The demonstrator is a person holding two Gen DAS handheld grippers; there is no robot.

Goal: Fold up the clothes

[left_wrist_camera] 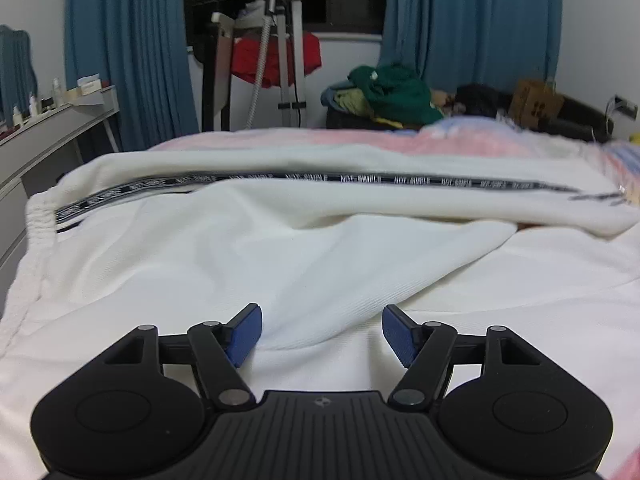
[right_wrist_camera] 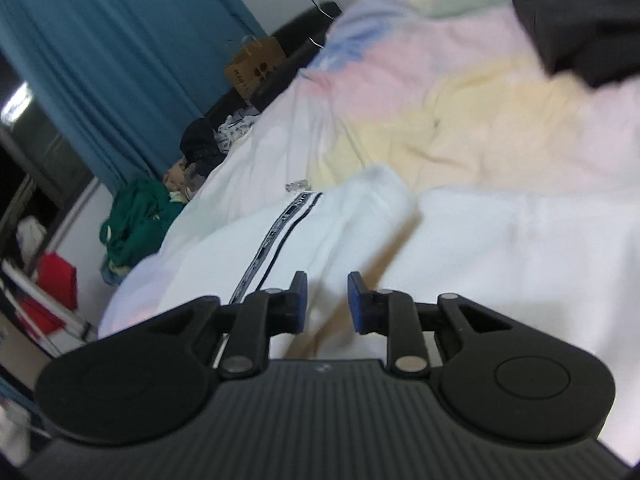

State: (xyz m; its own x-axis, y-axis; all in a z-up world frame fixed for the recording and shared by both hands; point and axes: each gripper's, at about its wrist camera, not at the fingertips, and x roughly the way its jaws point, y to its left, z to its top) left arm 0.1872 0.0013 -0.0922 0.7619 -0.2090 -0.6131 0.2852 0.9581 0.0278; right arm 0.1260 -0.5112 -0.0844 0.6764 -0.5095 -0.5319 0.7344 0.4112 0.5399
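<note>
white trousers [left_wrist_camera: 304, 248] are lying across the bed [left_wrist_camera: 460, 144], striped leg at 12 o'clock. left claw [left_wrist_camera: 322, 330] and right claw [right_wrist_camera: 327, 300] are hovering released, empty; next is probably regrasping an edge to fold.

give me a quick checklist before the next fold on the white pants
1. Left gripper free to grasp: ok, jaws apart over a raised ridge of the white pants, pads not pressing it.
2. Right gripper free: ok, narrow gap, nothing pinched.
3. One leg laid over: ok, black lettered stripe runs straight across the top.
4. Cloth smooth: not ok, diagonal crease ahead of the left gripper.
5. Cuffs aligned: cannot tell, right wrist view is blurred.
6. Room on the pastel blanket: ok, though a black garment lies at the far corner.
</note>
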